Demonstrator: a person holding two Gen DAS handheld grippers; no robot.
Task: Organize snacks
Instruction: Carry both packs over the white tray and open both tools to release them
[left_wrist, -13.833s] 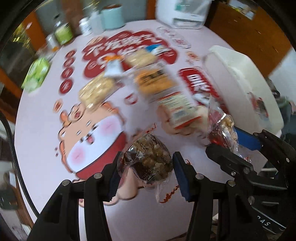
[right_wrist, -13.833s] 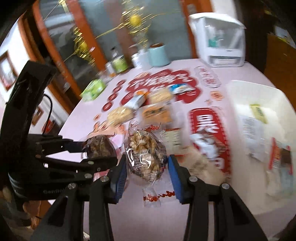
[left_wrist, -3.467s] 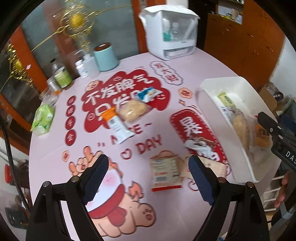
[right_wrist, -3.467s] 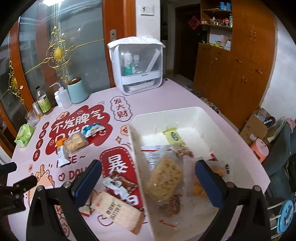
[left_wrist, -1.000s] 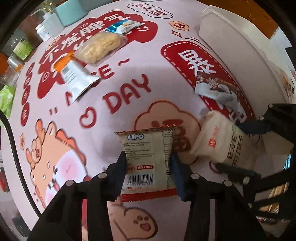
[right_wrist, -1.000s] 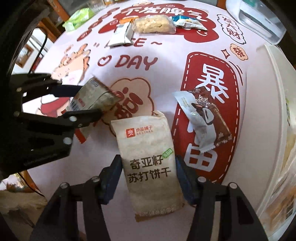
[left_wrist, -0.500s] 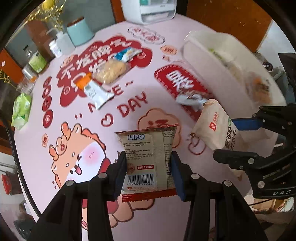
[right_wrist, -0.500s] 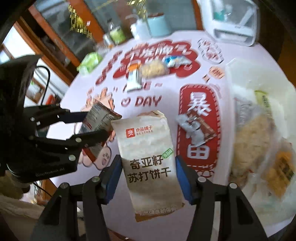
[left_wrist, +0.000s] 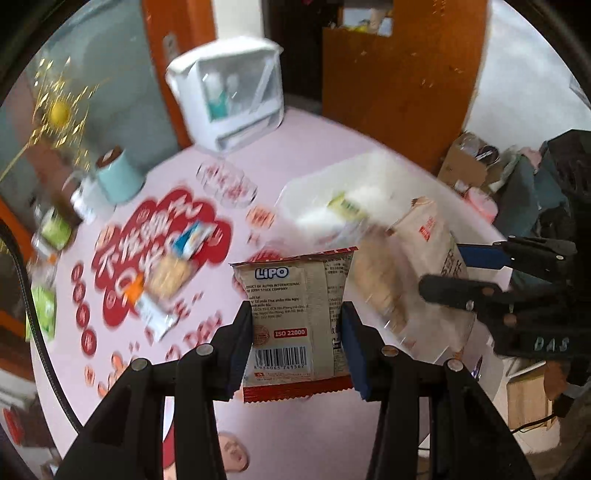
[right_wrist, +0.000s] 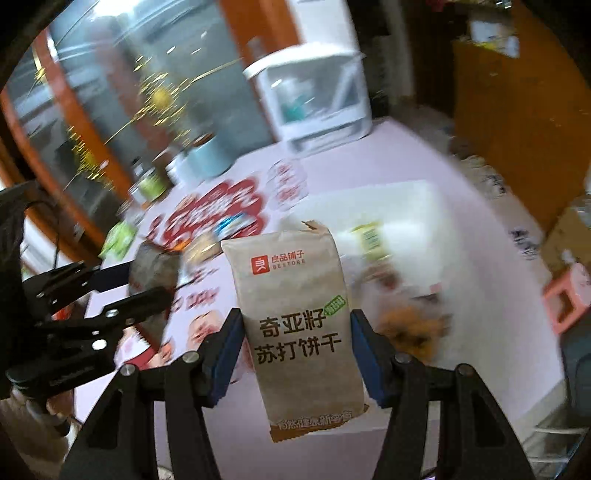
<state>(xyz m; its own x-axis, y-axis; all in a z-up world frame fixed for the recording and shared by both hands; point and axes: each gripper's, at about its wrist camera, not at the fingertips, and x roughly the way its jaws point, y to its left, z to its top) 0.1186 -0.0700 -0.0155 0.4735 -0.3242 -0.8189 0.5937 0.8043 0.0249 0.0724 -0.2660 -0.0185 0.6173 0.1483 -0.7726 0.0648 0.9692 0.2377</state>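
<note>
My left gripper is shut on a beige LiPO biscuit packet with a red bottom seam, held in the air above the pink table. My right gripper is shut on a tall kraft-paper soda cracker bag, also lifted. In the left wrist view that bag hangs to the right, over the white bin. The bin holds several snack packs and lies behind and right of the cracker bag. In the right wrist view the left gripper sits at the left with its packet.
On the table's printed red area lie a biscuit pack, a blue-white wrapper and an orange-topped sachet. At the back stand a white dispenser box, a teal canister and bottles. A green pack lies at the left edge.
Both grippers have risen from the table with their packets and tilted up, so the room behind shows. The cracker bag now hangs over the white bin.
</note>
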